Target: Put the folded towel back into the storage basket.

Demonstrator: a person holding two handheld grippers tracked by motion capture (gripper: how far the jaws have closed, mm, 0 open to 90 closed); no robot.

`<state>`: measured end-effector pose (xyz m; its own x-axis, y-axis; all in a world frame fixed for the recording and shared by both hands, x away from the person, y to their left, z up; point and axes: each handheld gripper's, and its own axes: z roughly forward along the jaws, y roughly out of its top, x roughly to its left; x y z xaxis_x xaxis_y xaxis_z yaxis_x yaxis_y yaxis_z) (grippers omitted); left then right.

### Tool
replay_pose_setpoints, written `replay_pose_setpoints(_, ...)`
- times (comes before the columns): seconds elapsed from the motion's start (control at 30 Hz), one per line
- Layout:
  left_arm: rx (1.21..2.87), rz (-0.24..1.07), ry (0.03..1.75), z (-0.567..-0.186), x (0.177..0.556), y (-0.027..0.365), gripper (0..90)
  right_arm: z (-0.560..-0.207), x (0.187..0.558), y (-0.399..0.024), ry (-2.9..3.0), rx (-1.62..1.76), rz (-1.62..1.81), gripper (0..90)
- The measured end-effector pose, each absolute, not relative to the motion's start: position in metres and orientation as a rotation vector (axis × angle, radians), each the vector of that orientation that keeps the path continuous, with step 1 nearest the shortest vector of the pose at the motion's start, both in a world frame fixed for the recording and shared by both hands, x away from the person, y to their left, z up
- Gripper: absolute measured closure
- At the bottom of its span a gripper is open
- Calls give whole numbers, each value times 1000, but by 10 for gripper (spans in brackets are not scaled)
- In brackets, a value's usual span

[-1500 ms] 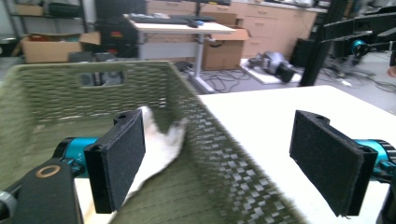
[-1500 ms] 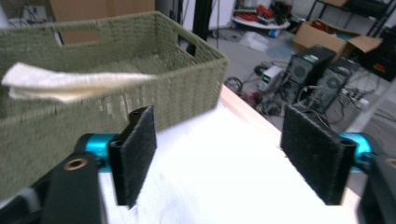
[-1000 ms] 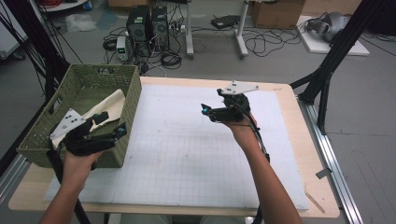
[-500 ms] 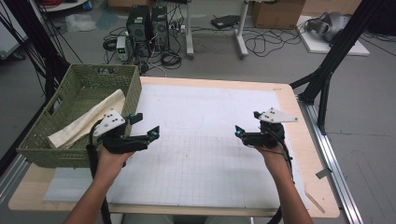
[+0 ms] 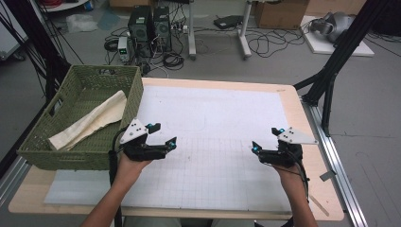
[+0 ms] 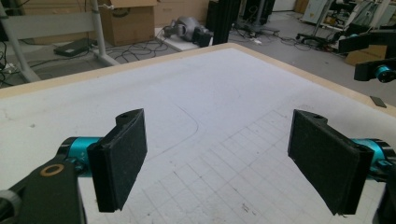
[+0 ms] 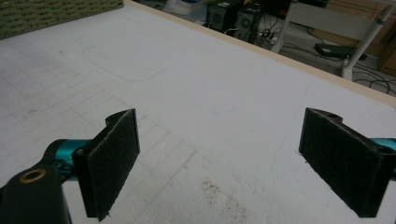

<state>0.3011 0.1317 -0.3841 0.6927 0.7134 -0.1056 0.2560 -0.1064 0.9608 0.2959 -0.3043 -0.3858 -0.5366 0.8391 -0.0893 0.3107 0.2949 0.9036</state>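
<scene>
Cream cloth [image 5: 90, 121] in basket [image 5: 42, 142], beside left hand-held gripper [image 5: 163, 135]

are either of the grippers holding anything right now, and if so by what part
Nothing is held. The left gripper and the right gripper both have open jaws with only the white mat beneath; the cloth lies in the basket.

- No legible text, label, brand, number or sign is found in any view.
- Only an unlettered printed grid is noted on the white mat [image 5: 213, 142].
</scene>
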Motion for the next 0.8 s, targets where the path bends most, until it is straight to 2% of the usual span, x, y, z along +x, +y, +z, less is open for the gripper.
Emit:
replay_pose_setpoints(0.47, 1704, 480, 798, -414, 290, 123, 207, -402, 282, -311, 1999, 1047, 1225, 116)
replay_pose_setpoints(0.8, 1728, 481, 782, -418, 285, 123, 207, -406, 278, -309, 2002, 1070, 1224, 116)
